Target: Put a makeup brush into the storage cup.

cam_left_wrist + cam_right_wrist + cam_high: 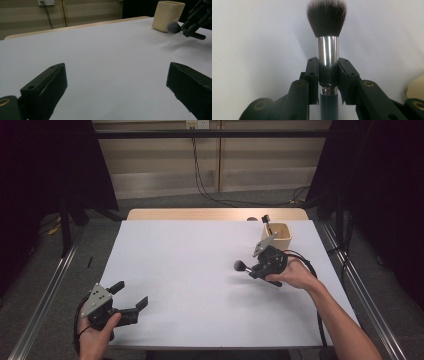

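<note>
A makeup brush (327, 30) with a dark bushy head, silver ferrule and dark handle is clamped in my right gripper (328, 72), whose jaws press on the ferrule from both sides. In the high view the right gripper (256, 268) hovers over the right part of the white table, the brush (242, 266) pointing left. Just behind it stands a cream square cup (276, 236) with another dark-handled brush (267, 223) sticking out. My left gripper (131, 296) rests at the front left, its jaws wide apart with nothing between them. The left gripper view shows the brush head (173, 27) and cup (168, 15) far right.
The white table (190, 270) stretches between the two grippers. A wooden strip (210, 214) runs along its far edge. Cables hang on the back wall, and metal rails flank the table on both sides.
</note>
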`<state>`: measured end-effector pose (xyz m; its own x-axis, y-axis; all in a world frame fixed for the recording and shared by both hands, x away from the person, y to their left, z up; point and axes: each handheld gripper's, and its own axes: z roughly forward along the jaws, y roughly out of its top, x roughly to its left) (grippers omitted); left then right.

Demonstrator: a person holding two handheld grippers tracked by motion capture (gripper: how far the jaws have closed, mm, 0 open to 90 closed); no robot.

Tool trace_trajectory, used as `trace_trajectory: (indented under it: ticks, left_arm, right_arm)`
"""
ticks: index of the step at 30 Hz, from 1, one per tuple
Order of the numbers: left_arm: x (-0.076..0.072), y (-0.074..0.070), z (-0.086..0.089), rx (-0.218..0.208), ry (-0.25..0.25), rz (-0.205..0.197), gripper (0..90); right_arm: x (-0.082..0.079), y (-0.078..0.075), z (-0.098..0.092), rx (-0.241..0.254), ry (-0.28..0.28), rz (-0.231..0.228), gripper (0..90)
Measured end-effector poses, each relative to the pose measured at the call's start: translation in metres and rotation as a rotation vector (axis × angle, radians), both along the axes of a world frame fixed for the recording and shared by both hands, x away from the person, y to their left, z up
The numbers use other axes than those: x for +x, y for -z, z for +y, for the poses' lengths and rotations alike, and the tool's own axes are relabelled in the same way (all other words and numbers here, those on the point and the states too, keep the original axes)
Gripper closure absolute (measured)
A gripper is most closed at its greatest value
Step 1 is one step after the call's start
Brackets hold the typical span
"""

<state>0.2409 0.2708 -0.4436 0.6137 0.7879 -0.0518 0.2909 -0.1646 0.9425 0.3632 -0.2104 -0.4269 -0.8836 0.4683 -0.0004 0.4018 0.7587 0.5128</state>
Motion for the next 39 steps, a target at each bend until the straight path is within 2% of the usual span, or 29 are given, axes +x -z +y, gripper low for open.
trace_trajectory:
  ticks: [5,14,20,25,29,33,37,39]
  left_arm:
    - [0.0,0.0,0.0,-0.002,-0.002,0.003,3.4]
    - [0.001,0.001,-0.001,-0.003,-0.001,0.003,3.4]
    - [0.001,0.001,-0.001,-0.006,-0.005,0.004,3.4]
    - [0.001,0.001,-0.001,-0.006,-0.005,0.003,3.4]
    - [0.001,0.001,0.0,-0.001,-0.004,0.006,3.4]
    - [0.001,0.001,0.0,0.001,-0.007,0.007,3.4]
    - [0.0,0.0,0.0,0.0,0.002,0.0,3.4]
    - [0.0,0.0,0.0,0.0,0.004,-0.002,3.3]
  right_arm:
    - [-0.007,-0.001,-0.001,0.044,0.038,-0.039,72.1]
    - [-0.014,0.004,-0.013,0.222,0.142,-0.037,72.1]
    - [-0.017,0.007,-0.021,0.313,0.195,-0.074,72.0]
    - [-0.02,0.008,-0.027,0.373,0.247,-0.115,72.0]
    - [-0.024,0.005,-0.028,0.387,0.276,-0.15,72.1]
    - [-0.027,0.006,-0.031,0.44,0.298,-0.185,72.0]
    - [-0.031,0.008,-0.035,0.465,0.315,-0.198,72.0]
    - [-0.033,0.007,-0.037,0.493,0.322,-0.207,72.0]
